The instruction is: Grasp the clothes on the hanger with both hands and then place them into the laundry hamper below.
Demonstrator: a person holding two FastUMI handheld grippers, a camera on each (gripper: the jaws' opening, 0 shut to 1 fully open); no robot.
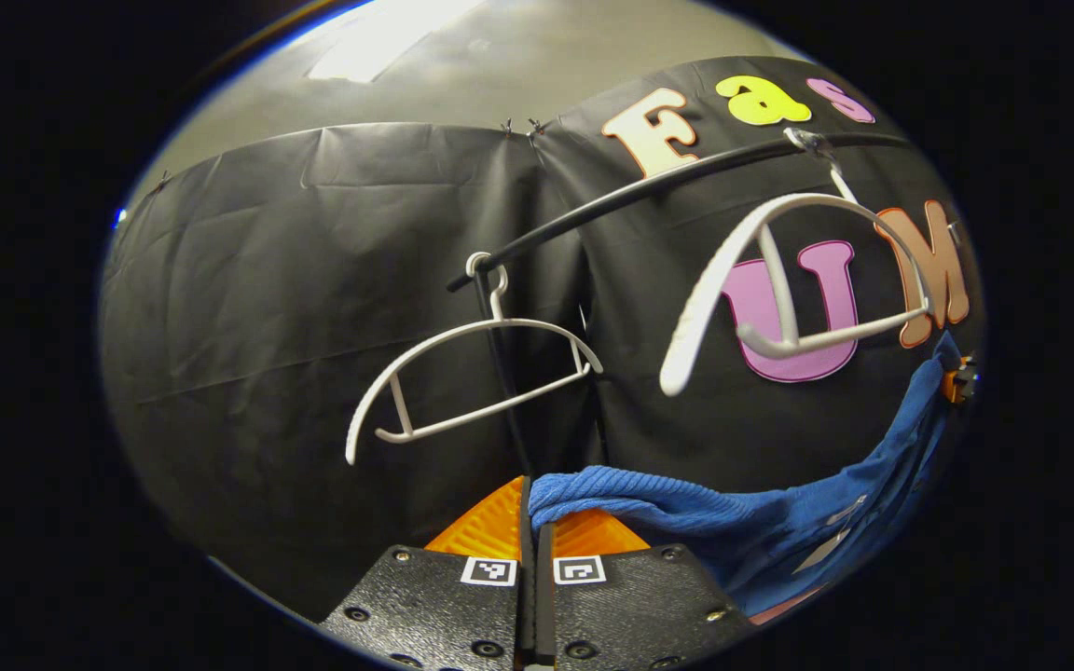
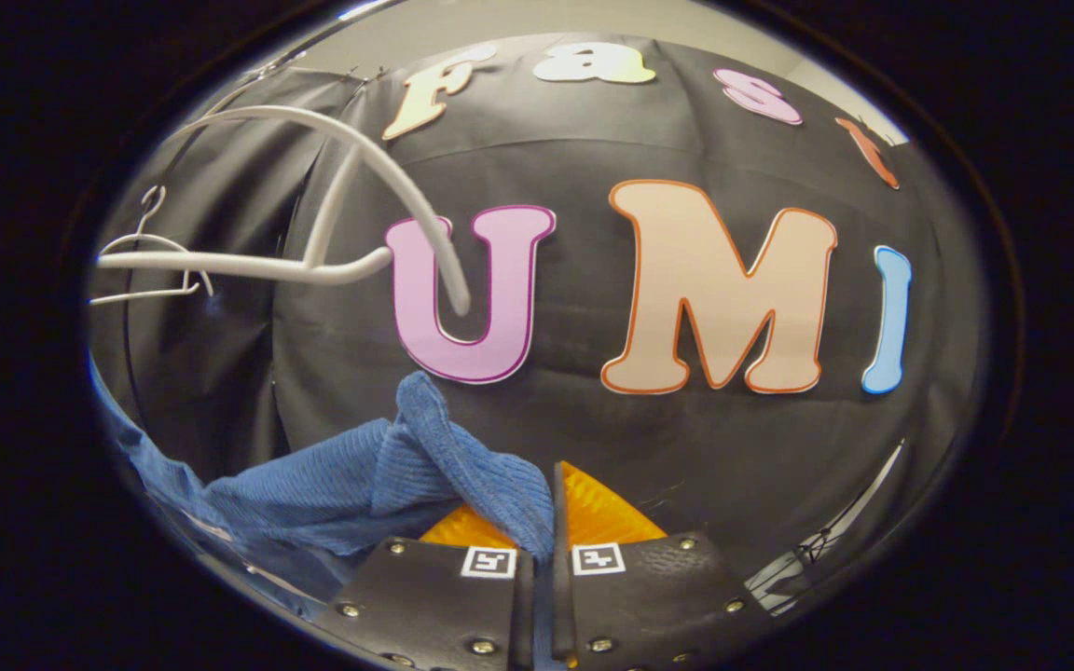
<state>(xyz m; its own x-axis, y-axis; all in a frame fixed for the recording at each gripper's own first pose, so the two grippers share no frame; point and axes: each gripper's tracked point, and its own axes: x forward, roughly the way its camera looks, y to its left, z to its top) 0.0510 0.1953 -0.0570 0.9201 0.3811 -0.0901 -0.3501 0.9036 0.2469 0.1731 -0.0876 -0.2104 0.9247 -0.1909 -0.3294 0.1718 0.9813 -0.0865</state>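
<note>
A black rail (image 1: pixel 649 186) runs across the booth in front of the dark cloth wall, and it serves as the landmark here. Two white hangers hang from it. In the left gripper view, the nearer white hanger (image 1: pixel 779 280) hooks onto the rail toward its right end, and the farther white hanger (image 1: pixel 472 373) hangs at the rail's left end, beside a dark upright post. Both hangers are bare: no cloth rests on either one.

Below the rail, a blue knitted garment (image 1: pixel 733 522) stretches in a sagging band between the two grippers. It hangs free of the nearer hanger, just beneath it.

The left gripper (image 1: pixel 534 522) sits below the rail, its fingers clenched on one end of the garment, which bunches over the right-hand finger and runs away to the right. Far off at that side, the garment rises to a small part of the other gripper.

In the right gripper view, the right gripper (image 2: pixel 544 522) has its fingers clamped on the opposite end of the garment, which folds up into a peak and trails off to the left, under the nearer hanger.

Judging from this, the grasp with both hands is done and the garment is off its hanger. What remains is lowering it into the laundry hamper and letting go.
</note>
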